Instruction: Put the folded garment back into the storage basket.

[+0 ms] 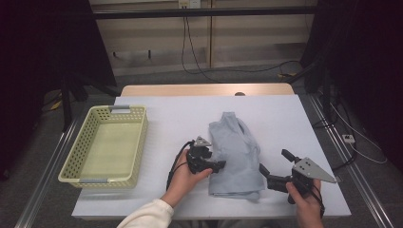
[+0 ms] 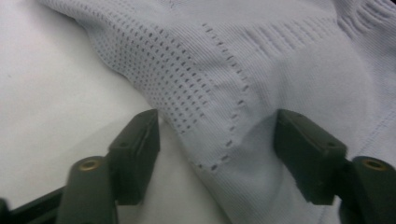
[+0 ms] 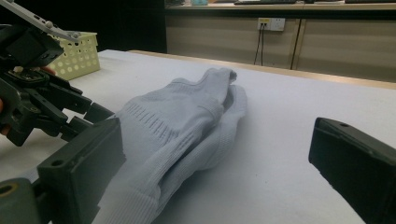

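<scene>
The folded garment (image 1: 235, 156) lies near the bench's front edge. My left hand-held gripper (image 1: 216, 165) straddles a pinch of its left side, jaws not yet pressing, to lift it toward the basket (image 1: 138, 147). My right hand-held gripper (image 1: 273, 168) waits open beside its front right corner.

The high view looks forward and down from above the person's side, taking in the whole table (image 1: 285, 118). The left gripper view sits close over the grey knitted garment (image 2: 261, 60), its edge between the jaws. The right gripper view looks low across the table toward eleven o'clock, sharing the garment (image 3: 187, 112) and basket (image 3: 77, 56).
</scene>
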The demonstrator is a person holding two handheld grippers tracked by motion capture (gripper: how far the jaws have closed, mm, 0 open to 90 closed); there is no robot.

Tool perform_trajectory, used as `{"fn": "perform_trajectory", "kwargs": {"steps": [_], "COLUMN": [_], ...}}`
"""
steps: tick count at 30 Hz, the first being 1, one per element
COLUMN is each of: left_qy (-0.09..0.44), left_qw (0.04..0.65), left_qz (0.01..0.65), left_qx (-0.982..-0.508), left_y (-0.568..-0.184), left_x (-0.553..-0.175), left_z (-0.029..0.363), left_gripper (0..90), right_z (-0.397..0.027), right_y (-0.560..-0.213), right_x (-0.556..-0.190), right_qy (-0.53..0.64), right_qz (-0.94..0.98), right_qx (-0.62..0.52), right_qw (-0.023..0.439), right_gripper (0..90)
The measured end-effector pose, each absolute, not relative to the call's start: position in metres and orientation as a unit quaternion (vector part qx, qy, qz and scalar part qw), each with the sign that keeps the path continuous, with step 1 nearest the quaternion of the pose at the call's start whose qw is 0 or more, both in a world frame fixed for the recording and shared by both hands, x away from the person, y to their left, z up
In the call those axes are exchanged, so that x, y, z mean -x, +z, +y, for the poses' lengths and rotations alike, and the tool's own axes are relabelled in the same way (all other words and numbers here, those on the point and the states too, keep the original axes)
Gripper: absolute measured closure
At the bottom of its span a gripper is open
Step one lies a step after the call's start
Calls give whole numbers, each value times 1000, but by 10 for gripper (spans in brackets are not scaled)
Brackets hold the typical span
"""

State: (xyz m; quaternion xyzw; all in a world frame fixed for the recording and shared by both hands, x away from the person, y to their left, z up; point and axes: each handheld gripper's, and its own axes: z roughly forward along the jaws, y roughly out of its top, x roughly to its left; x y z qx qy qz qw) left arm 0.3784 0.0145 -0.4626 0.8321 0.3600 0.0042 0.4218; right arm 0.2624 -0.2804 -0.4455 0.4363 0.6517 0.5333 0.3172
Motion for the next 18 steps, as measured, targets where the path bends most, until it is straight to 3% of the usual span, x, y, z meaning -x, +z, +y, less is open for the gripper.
{"fn": "perform_trajectory", "kwargs": {"steps": [6,18], "left_qy": [-8,-26], "left_qw": [414,411], "left_qz": [370,390], "left_qx": [-831,-824], "left_y": [-461,-459], "left_x": [-376,-376], "left_z": [11,7], "left_gripper": [453,565], "right_z": [-280,-279], "right_y": [-445,-446], "right_x": [-263,-265], "right_qy": [535,534], "right_qz": [650,652], "right_qx": [-437,-435], "right_qw": [317,317], "right_gripper": [30,31]}}
